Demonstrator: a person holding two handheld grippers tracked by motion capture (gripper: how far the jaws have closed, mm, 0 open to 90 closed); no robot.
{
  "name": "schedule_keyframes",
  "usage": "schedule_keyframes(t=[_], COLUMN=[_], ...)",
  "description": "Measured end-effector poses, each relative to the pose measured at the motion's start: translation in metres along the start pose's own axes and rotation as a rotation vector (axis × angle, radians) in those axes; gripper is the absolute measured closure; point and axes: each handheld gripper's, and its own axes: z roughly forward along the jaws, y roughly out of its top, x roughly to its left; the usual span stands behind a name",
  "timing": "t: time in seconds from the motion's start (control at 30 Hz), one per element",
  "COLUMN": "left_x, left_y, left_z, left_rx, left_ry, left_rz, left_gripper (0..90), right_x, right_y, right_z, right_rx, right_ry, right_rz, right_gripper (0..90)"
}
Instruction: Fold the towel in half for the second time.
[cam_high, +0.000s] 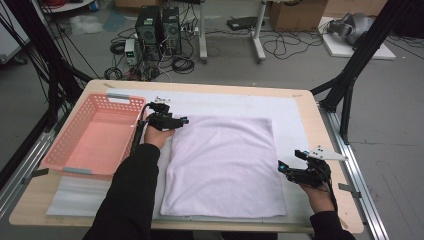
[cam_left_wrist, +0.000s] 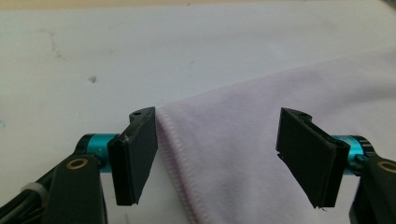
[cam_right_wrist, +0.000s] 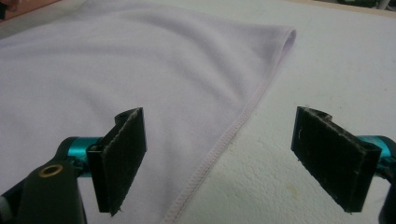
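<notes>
- My left gripper (cam_left_wrist: 217, 158) has its jaws wide, with the far-left corner of the lilac towel (cam_high: 222, 165) lying between them; the pads press on nothing.
- My right gripper (cam_right_wrist: 231, 161) is just as wide and straddles the towel's right hem, holding nothing; from the high view it (cam_high: 292, 170) sits at the towel's right edge, toward the near corner.
- The towel lies flat and roughly square in the middle of the white mat (cam_high: 295, 112), its left edge near the pink basket (cam_high: 95, 137) but not touching it.
- As I judge it, the step is to pinch two corners for a fold. To do it well I should slide each lower pad under the stitched hem (cam_left_wrist: 175, 154), close on the towel alone and not on the mat, and take both corners before I lift, so the cloth rises evenly.
- My left jaw sits right against the hem; I should move a little further in over the corner so the grip doesn't slip off.
- Count: one towel, one mat, one basket, two grippers, one table (cam_high: 320, 130).
</notes>
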Motion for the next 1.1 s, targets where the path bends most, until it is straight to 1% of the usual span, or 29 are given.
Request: schedule_keyframes(t=[0.03,0.1,0.23,0.27,0.3,0.37,0.4,0.43,0.47,0.5,0.53,0.57,0.67,0.73,0.8,0.83,0.87,0.93,0.97,1.0,1.07,1.1], left_x=[0.001,0.004,0.005,0.006,0.006,0.005,0.005,0.006,0.006,0.007,0.006,0.005,0.006,0.007,0.010,0.011,0.012,0.014,0.014,0.014,0.013,0.014], left_y=[0.000,0.000,-0.002,-0.003,-0.004,-0.006,-0.006,-0.007,-0.007,-0.007,-0.007,-0.007,-0.007,-0.007,-0.007,-0.007,-0.007,-0.007,-0.007,-0.007,-0.007,-0.007], left_z=[0.003,0.008,0.018,0.021,0.022,0.024,0.024,0.024,0.024,0.023,0.023,0.023,0.023,0.023,0.023,0.023,0.022,0.022,0.022,0.022,0.022,0.022], left_rx=[0.006,0.012,0.019,0.024,0.033,0.022,0.022,0.015,0.015,0.018,0.019,0.019,0.020,0.012,0.010,0.009,0.009,0.006,0.005,0.005,0.005,0.006], left_ry=[0.008,0.019,0.044,0.038,0.034,0.045,0.045,0.029,0.029,-0.017,-0.024,-0.023,-0.025,-0.028,-0.032,-0.033,-0.036,-0.036,-0.035,-0.034,-0.033,-0.034], left_rz=[0.002,0.009,0.055,0.065,0.087,0.138,0.138,0.129,0.129,0.124,0.132,0.140,0.131,0.106,0.082,0.070,0.062,0.042,0.041,0.044,0.045,0.043], left_gripper=[30.5,31.8,39.8,41.4,46.5,50.8,53.3,57.5,62.8,71.8,79.0,81.1,82.5,82.6,82.6,82.6,82.6,82.8,82.9,83.0,83.1,83.1], right_x=[-0.001,-0.002,-0.003,-0.004,-0.004,-0.005,-0.006,-0.005,-0.006,-0.006,-0.007,-0.008,-0.015,-0.024,-0.034,-0.039,-0.043,-0.051,-0.055,-0.060,-0.067,-0.070], right_y=[0.000,0.000,-0.001,-0.001,-0.001,-0.001,0.000,0.001,0.002,0.004,0.007,0.010,0.021,0.030,0.039,0.043,0.046,0.052,0.054,0.056,0.059,0.060], right_z=[0.001,0.001,0.004,0.005,0.006,0.009,0.011,0.014,0.016,0.019,0.023,0.027,0.043,0.056,0.069,0.075,0.082,0.095,0.102,0.108,0.119,0.124], right_rx=[-0.006,-0.006,0.003,0.004,0.010,0.011,0.009,0.011,0.009,0.013,0.020,0.030,0.069,0.096,0.123,0.135,0.151,0.181,0.199,0.205,0.214,0.214], right_ry=[-0.001,-0.001,0.004,0.007,0.008,0.008,0.009,0.005,-0.004,-0.016,-0.020,-0.015,-0.008,-0.010,-0.008,-0.006,-0.013,-0.016,-0.019,-0.016,-0.026,-0.042], right_rz=[-0.007,-0.002,0.011,0.009,0.013,0.016,0.016,0.021,0.017,0.021,0.024,0.026,0.035,0.037,0.065,0.061,0.052,0.058,0.070,0.087,0.108,0.111], right_gripper=[17.0,17.0,17.0,17.0,17.0,17.0,17.0,17.0,17.0,17.0,17.0,17.0,17.0,17.1,18.7,23.1,24.3,23.5,23.7,23.8,24.0,24.1])
